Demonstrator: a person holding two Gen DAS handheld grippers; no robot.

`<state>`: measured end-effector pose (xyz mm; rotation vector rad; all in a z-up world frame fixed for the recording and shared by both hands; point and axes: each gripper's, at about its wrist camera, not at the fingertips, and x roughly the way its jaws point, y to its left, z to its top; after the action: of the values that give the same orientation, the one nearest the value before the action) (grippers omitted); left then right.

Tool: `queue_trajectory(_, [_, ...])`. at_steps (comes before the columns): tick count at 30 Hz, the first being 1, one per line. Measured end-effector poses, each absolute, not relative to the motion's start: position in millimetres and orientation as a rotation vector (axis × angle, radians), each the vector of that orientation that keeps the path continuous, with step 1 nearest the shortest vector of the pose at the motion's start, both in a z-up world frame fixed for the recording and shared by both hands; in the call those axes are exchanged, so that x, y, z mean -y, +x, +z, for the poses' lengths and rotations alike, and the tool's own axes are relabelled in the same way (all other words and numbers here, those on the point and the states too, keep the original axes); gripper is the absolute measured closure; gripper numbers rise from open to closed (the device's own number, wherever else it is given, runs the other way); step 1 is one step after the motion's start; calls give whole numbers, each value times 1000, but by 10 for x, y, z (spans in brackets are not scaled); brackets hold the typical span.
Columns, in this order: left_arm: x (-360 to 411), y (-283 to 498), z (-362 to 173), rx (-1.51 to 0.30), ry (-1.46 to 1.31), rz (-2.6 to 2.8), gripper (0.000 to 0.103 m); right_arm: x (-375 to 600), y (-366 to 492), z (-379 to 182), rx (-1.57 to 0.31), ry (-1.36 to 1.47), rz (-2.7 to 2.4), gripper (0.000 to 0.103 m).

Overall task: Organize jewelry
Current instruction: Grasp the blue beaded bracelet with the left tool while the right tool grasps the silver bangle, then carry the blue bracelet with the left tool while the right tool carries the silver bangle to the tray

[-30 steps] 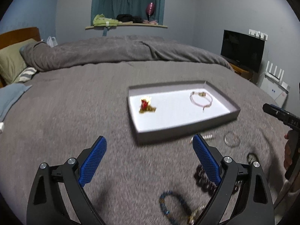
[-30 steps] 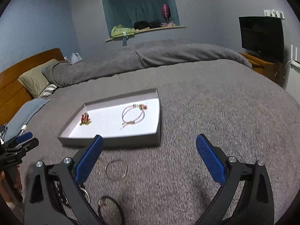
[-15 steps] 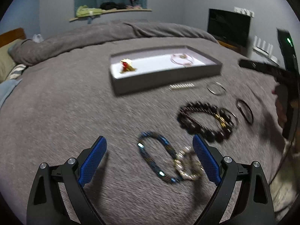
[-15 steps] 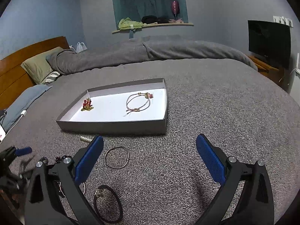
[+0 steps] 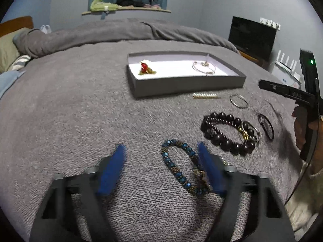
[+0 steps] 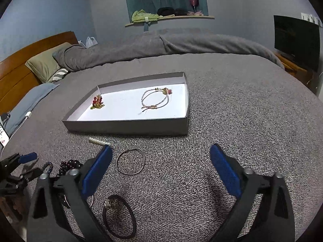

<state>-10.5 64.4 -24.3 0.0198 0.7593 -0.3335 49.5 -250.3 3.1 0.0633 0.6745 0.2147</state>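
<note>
A: Where are the jewelry pieces seen?

B: A grey tray point(image 6: 129, 128) is set on the bed point(image 6: 232, 121). Inside it, a red charm point(image 6: 97, 102) is laid near the left end and a thin cord bracelet point(image 6: 156, 98) near the right end; they are kept well apart. The other pieces are spread on the bed in front of the tray: a small gold bar point(image 5: 205, 96) just beside the tray wall, a silver ring point(image 6: 130, 161), a black hair band point(image 6: 119, 215), a dark bead bracelet point(image 5: 228, 133) and a blue bead bracelet point(image 5: 182, 169).

A: What is seen of the left tongs point(image 5: 161, 169)?

B: They are half open and are closing; the blue pads are blurred. The blue bead bracelet is found between them, close against the right pad, with a gold clasp partly hidden behind that pad. It cannot be told if the pad is already touching it; it is not pressed from both sides, and the left pad is over bare blanket.

A: And the right tongs point(image 6: 161, 171)?

B: They are wide open and closing a little. Only blanket is seen in the middle of the gap; nothing is held. The silver ring is lying just beside the left pad, and the hair band is lower, near the left arm of the tongs.
</note>
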Motion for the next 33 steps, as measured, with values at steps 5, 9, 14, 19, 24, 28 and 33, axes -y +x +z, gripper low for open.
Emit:
queue_trajectory(5, [-580,-74,-279,-778,56,-352,64,2392,545,-81,-726,52,248,35])
queue_trajectory(9, [-542,-49,-328,-794,94,-363,76,2259,587,-173,-755,25,268,37])
queue_trajectory(14, [-539,-25,-350,-806,106,-373,92,2166,655,-274,-798,21,295,37])
queue_trajectory(19, [-528,-30,-346,-801,115,-378,95,2019,679,-290,-792,-54,294,37])
queue_trajectory(24, [-526,-24,-336,-787,116,-377,95,1888,764,-370,-823,-135,287,47])
queue_trajectory(28, [-539,-42,-310,-771,117,-375,95,1864,740,-368,-810,-155,276,56])
queue_trajectory(33, [-569,-79,-208,-718,111,-367,95,1944,685,-295,-774,-117,270,56])
